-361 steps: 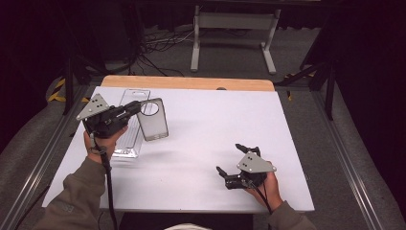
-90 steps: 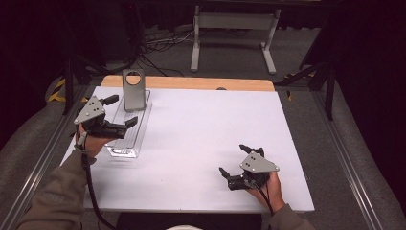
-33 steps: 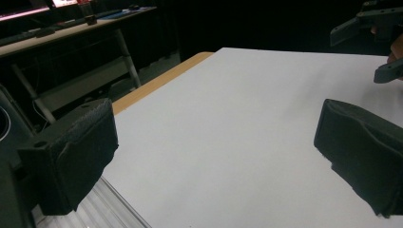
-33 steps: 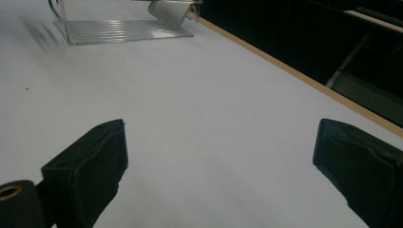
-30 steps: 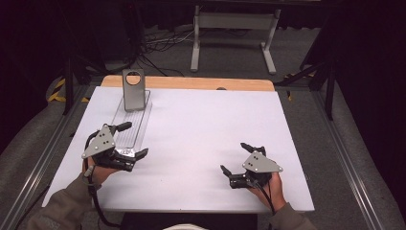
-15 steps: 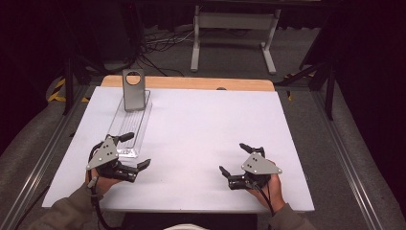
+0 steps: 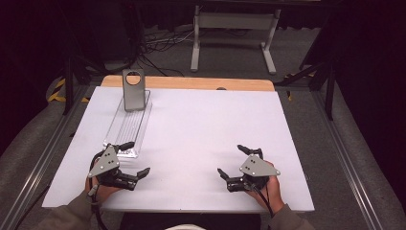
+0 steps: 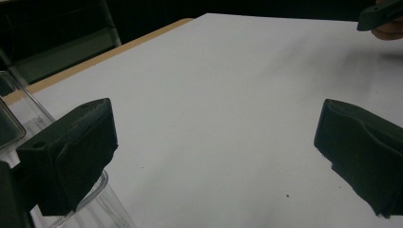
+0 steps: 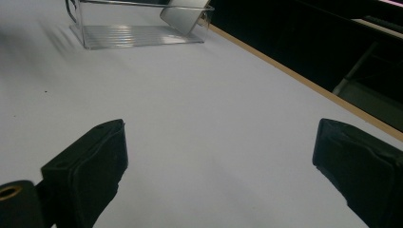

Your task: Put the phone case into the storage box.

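Grippers, left gripper [image 7: 135, 158] and right gripper [image 7: 235, 163], rest wide open and empty near the clear rack [image 7: 129, 125].

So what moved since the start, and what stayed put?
The grey plate was lying by the left gripper over the clear rack; now it stands upright at the rack's far end. The left gripper let go, pulled back toward the person and sits open near the table's front edge. The right gripper stayed open in its place, and the rack stayed too.
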A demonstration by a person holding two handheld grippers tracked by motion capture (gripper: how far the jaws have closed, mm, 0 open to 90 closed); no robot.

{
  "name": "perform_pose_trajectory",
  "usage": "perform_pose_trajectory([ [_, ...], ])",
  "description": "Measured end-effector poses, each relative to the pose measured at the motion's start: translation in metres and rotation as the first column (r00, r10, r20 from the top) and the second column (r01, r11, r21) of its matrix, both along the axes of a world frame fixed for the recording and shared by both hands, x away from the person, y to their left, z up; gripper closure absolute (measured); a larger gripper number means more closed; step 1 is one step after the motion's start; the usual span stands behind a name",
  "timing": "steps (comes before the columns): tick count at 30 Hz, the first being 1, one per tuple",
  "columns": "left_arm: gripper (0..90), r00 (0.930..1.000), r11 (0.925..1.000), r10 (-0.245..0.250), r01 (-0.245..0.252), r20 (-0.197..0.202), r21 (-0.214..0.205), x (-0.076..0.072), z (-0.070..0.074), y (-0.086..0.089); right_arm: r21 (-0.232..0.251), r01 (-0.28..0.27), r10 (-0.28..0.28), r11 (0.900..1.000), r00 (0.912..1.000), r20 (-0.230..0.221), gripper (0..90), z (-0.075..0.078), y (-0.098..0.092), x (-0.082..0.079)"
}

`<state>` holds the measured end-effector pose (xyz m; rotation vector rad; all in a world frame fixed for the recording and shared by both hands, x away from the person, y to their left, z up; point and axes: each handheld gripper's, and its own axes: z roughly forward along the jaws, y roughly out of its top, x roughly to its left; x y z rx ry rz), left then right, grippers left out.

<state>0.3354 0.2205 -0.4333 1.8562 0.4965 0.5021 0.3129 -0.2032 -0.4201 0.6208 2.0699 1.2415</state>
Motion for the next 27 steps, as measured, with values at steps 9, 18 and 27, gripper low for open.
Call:
perform_pose_trajectory([
  [9,1.5,0.9998,0.9996,-0.021,0.021,0.002,-0.019,-0.0024,0.0007,0.0006,-0.01,0.0,0.0,0.9999,1.0,0.002,5.3,0.0001,0.003,-0.0018],
  [18,1.7,0.9996,0.9995,-0.026,0.026,0.001,-0.014,-0.0011,0.0,-0.0013,-0.013,0.005,-0.005,0.9999,1.0,0.002,5.4,-0.0005,0.0025,-0.0011],
  [27,1.8,0.9996,0.9996,-0.027,0.027,0.005,-0.011,-0.0012,-0.0004,-0.0027,-0.011,0.002,-0.002,0.9999,1.0,0.005,5.9,0.0006,0.0029,-0.0022],
])
